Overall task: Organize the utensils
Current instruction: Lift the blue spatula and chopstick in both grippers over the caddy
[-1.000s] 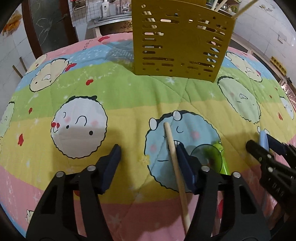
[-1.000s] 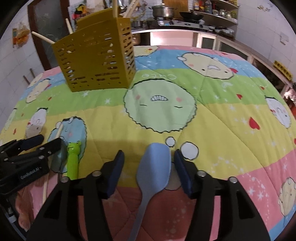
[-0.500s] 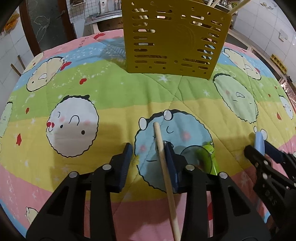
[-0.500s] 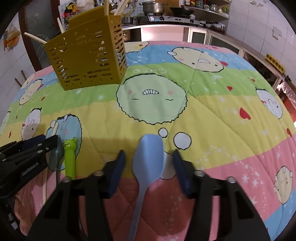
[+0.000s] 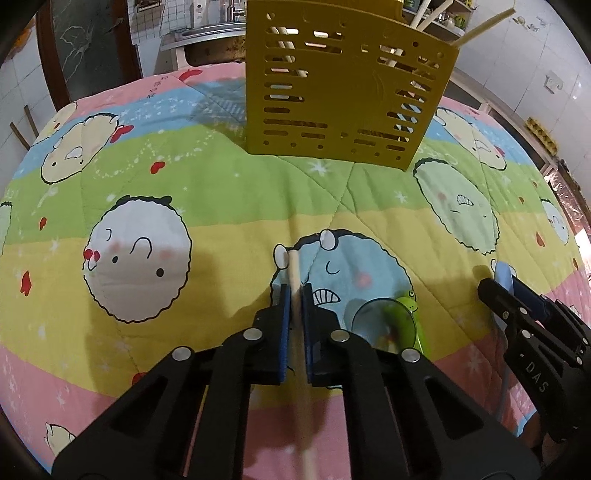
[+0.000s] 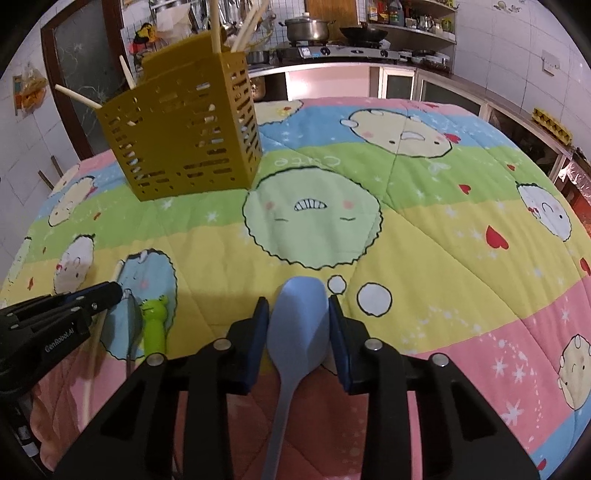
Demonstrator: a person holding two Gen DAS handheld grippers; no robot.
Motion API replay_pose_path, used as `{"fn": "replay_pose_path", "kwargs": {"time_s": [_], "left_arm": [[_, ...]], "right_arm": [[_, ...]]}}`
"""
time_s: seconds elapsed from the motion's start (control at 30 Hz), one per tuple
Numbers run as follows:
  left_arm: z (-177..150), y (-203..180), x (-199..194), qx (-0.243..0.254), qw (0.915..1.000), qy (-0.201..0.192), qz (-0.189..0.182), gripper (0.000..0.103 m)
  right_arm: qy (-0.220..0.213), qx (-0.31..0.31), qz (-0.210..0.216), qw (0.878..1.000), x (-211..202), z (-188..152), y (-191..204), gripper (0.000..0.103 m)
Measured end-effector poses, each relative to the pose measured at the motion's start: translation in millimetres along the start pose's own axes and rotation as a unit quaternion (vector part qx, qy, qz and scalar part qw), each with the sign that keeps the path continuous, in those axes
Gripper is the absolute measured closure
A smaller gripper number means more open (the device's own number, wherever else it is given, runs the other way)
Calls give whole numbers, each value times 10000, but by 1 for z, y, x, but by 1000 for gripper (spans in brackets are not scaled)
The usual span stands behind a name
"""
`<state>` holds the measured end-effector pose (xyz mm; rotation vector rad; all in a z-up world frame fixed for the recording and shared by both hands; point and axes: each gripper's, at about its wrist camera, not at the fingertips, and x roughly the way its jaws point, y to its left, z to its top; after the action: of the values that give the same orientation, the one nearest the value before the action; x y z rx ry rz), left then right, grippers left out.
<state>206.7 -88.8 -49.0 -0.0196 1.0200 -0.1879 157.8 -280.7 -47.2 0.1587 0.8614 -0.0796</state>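
My left gripper is shut on a wooden chopstick that lies on the cartoon quilt, its tip poking out past the pads. My right gripper has its jaws closing on the bowl of a blue spoon. Both pads touch the bowl's sides, and the handle runs back under the gripper. A yellow slotted utensil holder stands at the far side with several chopsticks in it. In the right wrist view it is at the upper left, and the left gripper shows at the left edge.
A green frog-handled utensil with a clear round head lies between the two grippers, also seen as the frog utensil in the right wrist view. Behind the quilt are a kitchen counter with pots and a dark door.
The left jaws closed from wide apart onto the chopstick. The right jaws narrowed around the spoon's bowl until the pads met its sides. Neither hand shifted.
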Motion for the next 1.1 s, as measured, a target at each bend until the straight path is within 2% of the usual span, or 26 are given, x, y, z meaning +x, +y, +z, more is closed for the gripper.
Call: {"fn": "replay_pose_path", "kwargs": {"time_s": [0.2, 0.4, 0.53, 0.63, 0.87, 1.1], "left_arm": [[0, 7, -8, -54, 9998, -194, 23, 99], [1, 10, -34, -43, 9976, -685, -20, 99], [4, 15, -61, -81, 9929, -1187, -90, 99], [6, 19, -77, -123, 9898, -1413, -155, 99], [0, 18, -113, 118, 9783, -2070, -41, 98], [-11, 20, -135, 176, 9701, -2419, -76, 98]], "right_arm": [[-212, -25, 74, 9997, -8, 2, 4, 71], [-537, -99, 206, 9983, -21, 5, 8, 71], [-846, -143, 325, 9958, -35, 9, 10, 71], [-1090, -185, 346, 9933, -46, 11, 12, 71], [-1544, -200, 410, 9869, -69, 16, 14, 71], [-1977, -423, 295, 9789, -93, 14, 23, 71]]}}
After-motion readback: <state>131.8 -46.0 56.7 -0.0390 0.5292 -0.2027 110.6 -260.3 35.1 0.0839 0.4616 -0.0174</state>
